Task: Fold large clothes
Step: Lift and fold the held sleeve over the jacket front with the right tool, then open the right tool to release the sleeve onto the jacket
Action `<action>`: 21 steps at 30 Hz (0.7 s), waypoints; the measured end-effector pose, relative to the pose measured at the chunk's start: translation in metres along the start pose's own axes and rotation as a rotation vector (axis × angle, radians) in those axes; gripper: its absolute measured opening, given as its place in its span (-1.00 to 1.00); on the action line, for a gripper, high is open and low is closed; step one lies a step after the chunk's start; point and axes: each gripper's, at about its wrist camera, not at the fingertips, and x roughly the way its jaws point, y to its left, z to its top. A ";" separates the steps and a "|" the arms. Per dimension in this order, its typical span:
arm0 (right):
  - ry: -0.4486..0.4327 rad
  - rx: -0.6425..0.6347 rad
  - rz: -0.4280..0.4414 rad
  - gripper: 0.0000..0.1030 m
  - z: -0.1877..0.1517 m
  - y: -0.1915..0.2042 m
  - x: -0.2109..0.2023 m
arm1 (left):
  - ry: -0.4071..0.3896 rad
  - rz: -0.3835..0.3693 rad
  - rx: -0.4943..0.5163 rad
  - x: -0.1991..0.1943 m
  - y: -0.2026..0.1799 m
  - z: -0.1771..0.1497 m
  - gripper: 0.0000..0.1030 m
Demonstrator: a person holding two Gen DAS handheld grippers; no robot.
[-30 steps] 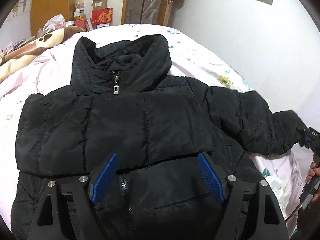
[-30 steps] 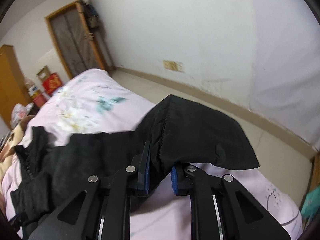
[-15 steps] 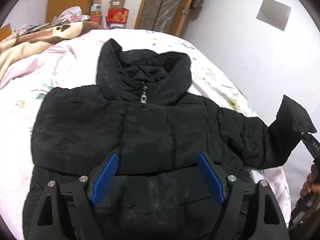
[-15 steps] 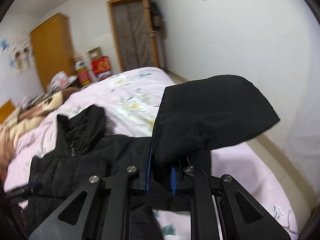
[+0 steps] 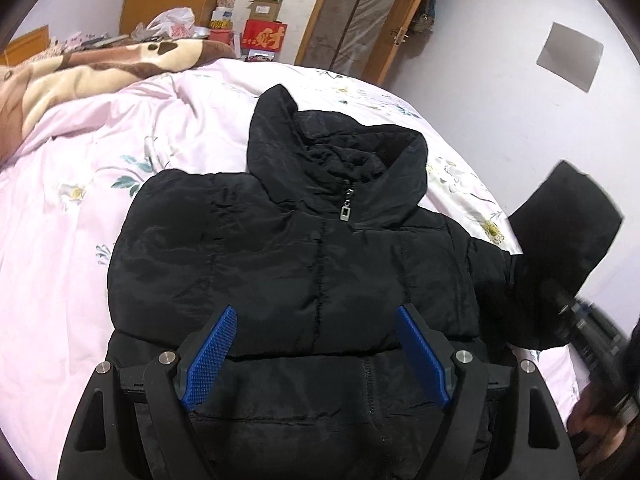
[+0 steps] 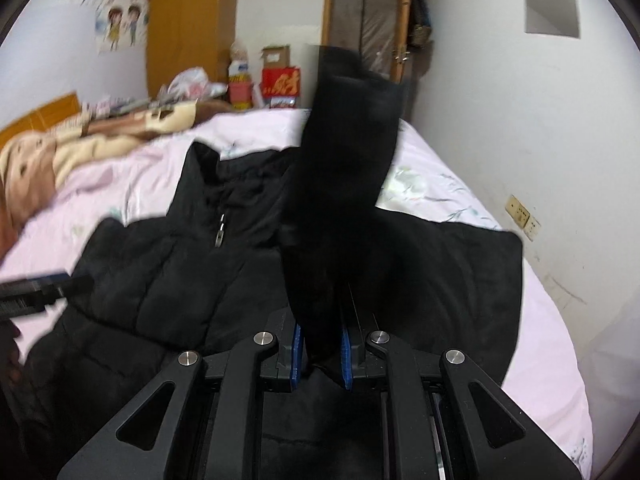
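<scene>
A black puffer jacket [image 5: 304, 264] lies front up on the pink bed, collar away from me, zipper pull [image 5: 345, 212] at the neck. Its left sleeve is folded across the chest. My left gripper [image 5: 316, 356] is open and empty, hovering over the jacket's lower front. My right gripper [image 6: 320, 354] is shut on the jacket's right sleeve [image 6: 344, 184] and holds the cuff end up in the air; it shows in the left wrist view as the raised sleeve [image 5: 560, 248] at the right.
The pink floral bedsheet [image 5: 80, 240] surrounds the jacket. A brown and cream blanket [image 5: 80, 76] lies at the far left. Boxes and bags [image 5: 256, 28] stand beyond the bed by a wooden wardrobe. The white wall [image 6: 540, 128] runs close along the bed's right side.
My right gripper has lifted the sleeve higher and swung it inward over the jacket's body. The left gripper has pulled back and tilted a little, still open.
</scene>
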 end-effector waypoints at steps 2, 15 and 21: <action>0.027 -0.020 0.016 -0.71 -0.007 0.012 0.011 | 0.003 -0.031 -0.019 0.000 0.007 0.000 0.58; 0.175 -0.073 0.065 -0.53 -0.042 0.053 0.057 | 0.123 -0.201 -0.151 0.030 0.018 0.009 0.76; 0.203 -0.055 0.181 0.26 -0.052 0.044 0.045 | 0.168 -0.254 -0.139 0.053 -0.004 0.014 0.84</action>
